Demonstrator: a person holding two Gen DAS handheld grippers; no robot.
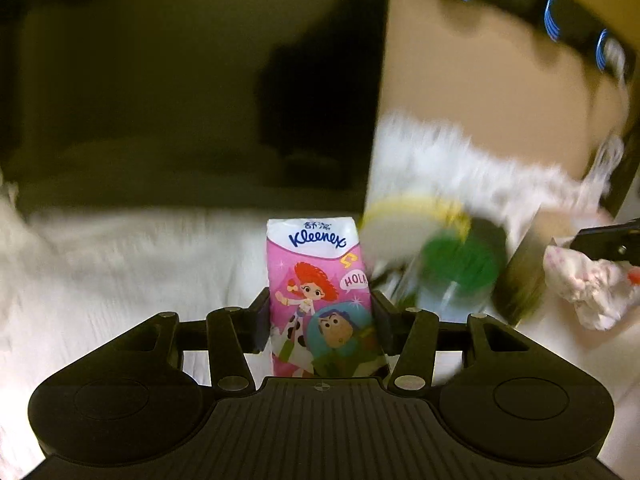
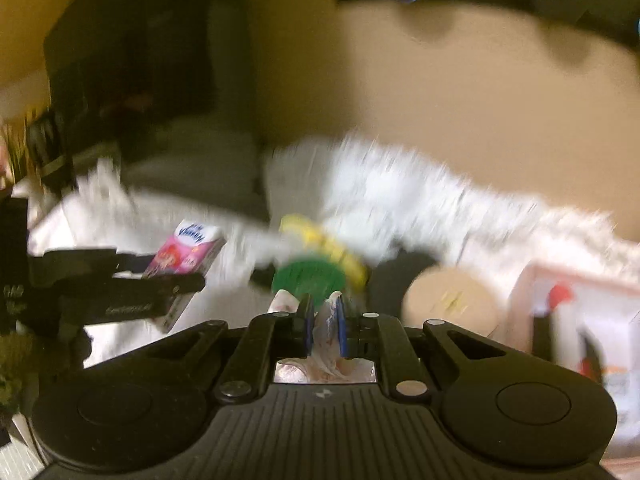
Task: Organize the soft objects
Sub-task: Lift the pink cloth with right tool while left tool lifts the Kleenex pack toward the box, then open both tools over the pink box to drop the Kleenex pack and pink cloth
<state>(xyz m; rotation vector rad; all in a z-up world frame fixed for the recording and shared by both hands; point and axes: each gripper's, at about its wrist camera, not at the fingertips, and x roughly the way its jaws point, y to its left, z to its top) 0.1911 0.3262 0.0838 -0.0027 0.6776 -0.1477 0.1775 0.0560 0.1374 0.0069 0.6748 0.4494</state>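
The left gripper [image 1: 320, 312] is clamping a pink Kleenex tissue pack [image 1: 320, 292] upright between its pads, lifted off the white cloth [image 1: 120, 264]. The right gripper [image 2: 322, 316] is pinching tight on a crumpled patterned tissue [image 1: 592, 288]. Both soft items are picked up, neither is placed yet. A green-lidded container [image 1: 460, 268], a fluffy white thing [image 2: 380, 200] and a round beige lid [image 2: 452, 304] are crowding the cloth's far edge.

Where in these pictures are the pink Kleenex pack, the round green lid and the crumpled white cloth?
Kleenex pack [image 1: 316, 280]: left wrist view, on its printed pink front.
Green lid [image 2: 308, 278]: right wrist view, on its flat top.
Crumpled cloth [image 1: 588, 284]: left wrist view, on its bunched middle.
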